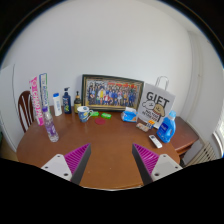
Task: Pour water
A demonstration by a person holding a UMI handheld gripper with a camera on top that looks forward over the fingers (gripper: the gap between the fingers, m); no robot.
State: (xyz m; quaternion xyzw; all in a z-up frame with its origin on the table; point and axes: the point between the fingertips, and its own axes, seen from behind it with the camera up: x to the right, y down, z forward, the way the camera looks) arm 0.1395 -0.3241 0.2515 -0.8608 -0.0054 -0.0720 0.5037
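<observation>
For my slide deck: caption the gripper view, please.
Open gripper above a wooden table, facing bottles, a framed picture and a gift bag.

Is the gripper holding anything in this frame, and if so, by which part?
Nothing is held. The gripper is open, with only bare table between its fingers. The bottles stand well beyond them, untouched.

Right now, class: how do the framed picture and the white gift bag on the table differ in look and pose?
The framed picture is wide, dark-framed and shows a colourful group image; the gift bag is white with black "GIFT" lettering and handles on top. The picture stands square against the wall; the bag sits beside it, turned at an angle. Both stand upright at the table's far side, beyond the open hand-held gripper.
</observation>
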